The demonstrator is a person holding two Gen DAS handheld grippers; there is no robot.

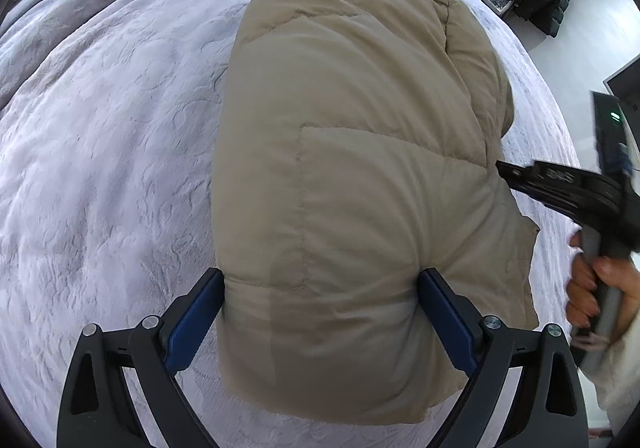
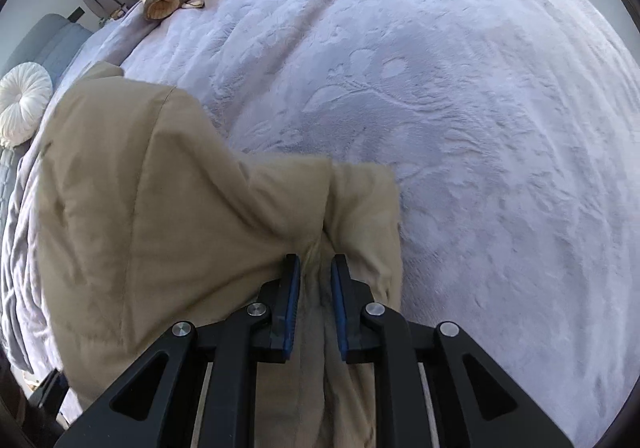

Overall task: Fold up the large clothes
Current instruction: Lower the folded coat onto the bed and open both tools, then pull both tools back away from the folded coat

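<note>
Jacket [image 1: 360,176] mid-fold on bed [image 1: 100,168]: left tongs [image 1: 320,284] spread wide astride hem, right tongs [image 2: 316,268] pinching sleeve, next carrying it across.

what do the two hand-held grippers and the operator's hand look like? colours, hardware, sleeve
Both match. The left hand-held gripper and the right hand-held gripper have matte black linkage arms with triangular cut-outs, round silver pivot pins, and blue pads on the inner faces of the fingers. In the left wrist view, the right unit has a grey handle, held by a bare hand in a cream sleeve. No cables visible.
</note>
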